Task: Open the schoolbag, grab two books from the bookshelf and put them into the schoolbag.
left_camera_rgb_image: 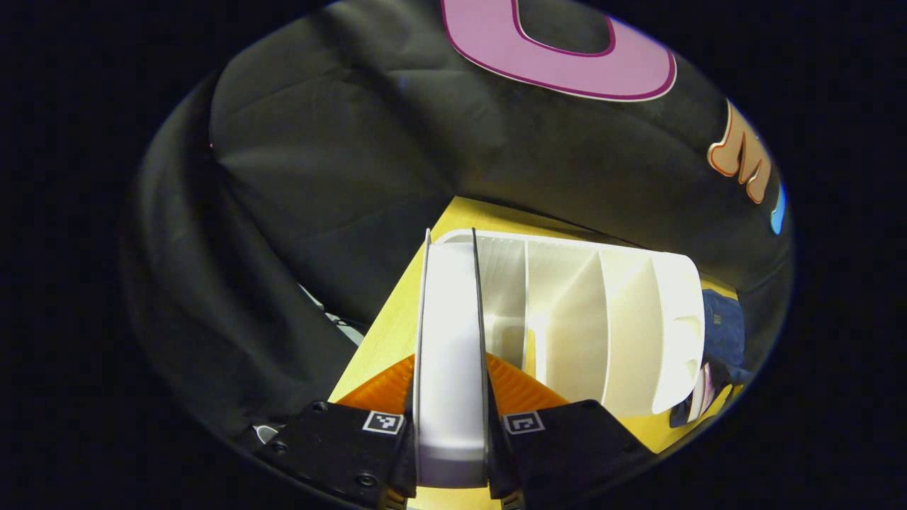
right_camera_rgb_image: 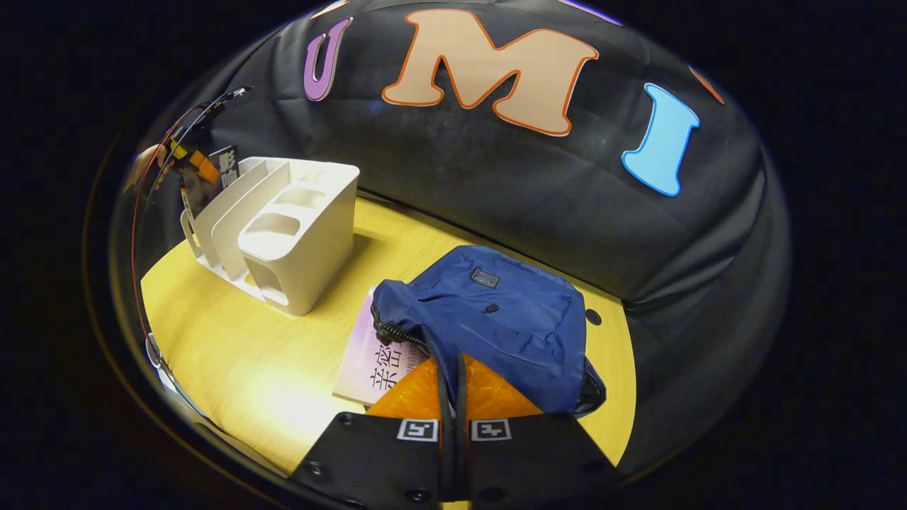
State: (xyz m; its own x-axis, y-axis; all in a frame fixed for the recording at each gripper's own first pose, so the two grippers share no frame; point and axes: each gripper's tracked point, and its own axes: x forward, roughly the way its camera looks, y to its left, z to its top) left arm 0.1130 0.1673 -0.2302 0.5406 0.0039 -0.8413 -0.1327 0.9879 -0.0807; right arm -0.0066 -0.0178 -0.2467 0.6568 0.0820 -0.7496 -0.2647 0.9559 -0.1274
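Left gripper (left_camera_rgb_image: 451, 425): pinching a book (left_camera_rgb_image: 451, 340) edge-on, its long axis running straight ahead.
Right gripper (right_camera_rgb_image: 453, 418): pressed onto the schoolbag (right_camera_rgb_image: 496, 326) flap just ahead.
Bookshelf (left_camera_rgb_image: 602, 319): just right of the book.
Schoolbag: beyond the bookshelf, further right.

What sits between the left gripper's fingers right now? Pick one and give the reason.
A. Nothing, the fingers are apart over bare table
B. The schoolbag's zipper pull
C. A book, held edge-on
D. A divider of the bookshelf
C. In the left gripper view, the left gripper has both fingers pressed on a white-paged book, lifted beside the white bookshelf.
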